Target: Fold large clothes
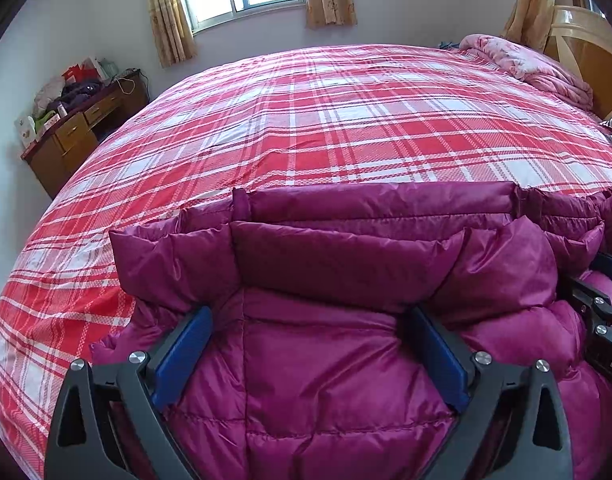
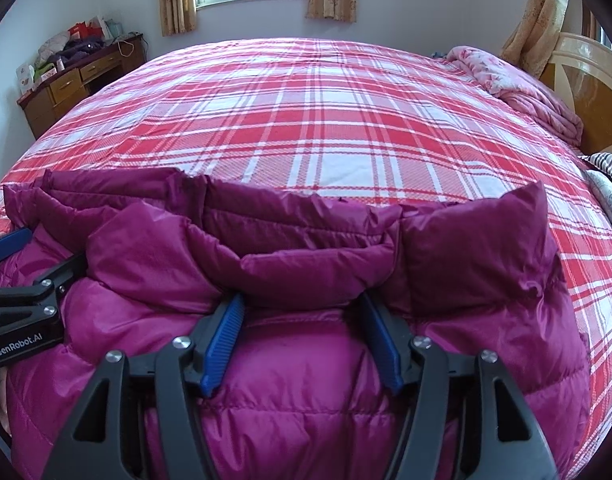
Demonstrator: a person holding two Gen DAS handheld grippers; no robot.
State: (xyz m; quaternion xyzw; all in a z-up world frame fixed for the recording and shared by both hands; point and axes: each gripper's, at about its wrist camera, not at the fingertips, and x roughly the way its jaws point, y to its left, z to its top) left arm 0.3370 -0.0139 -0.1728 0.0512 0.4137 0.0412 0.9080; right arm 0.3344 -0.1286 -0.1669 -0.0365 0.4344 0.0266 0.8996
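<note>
On the near edge of the bed [image 1: 345, 120], you have the jacket [image 1: 325, 360] spread in front of you: a magenta quilted puffer of shiny cloth, its stitched seams dividing it into fat padded bands. Its far part is doubled back toward you in a thick roll, darker and creased where the cloth bunches, and that roll lies across the body of the jacket from side to side. Your left gripper [image 1: 307, 320] has its blue fingers [image 1: 182, 356] spread apart, one on each side of a swell of the jacket, with the tips running in under the folded roll; whether the pads press the cloth you cannot tell from here. Your right gripper [image 2: 302, 312] sits just beside it on the same jacket, its fingers [image 2: 222, 344] likewise apart and tucked under the roll's edge, again with no clear sign of a squeeze. Beyond the jacket the bed's red and white checked cover lies flat. A pink quilt [image 2: 517, 88] is bunched at the bed's right end by the headboard [image 2: 585, 76], and a desk [image 1: 86, 128] stands off the bed's far left corner.
</note>
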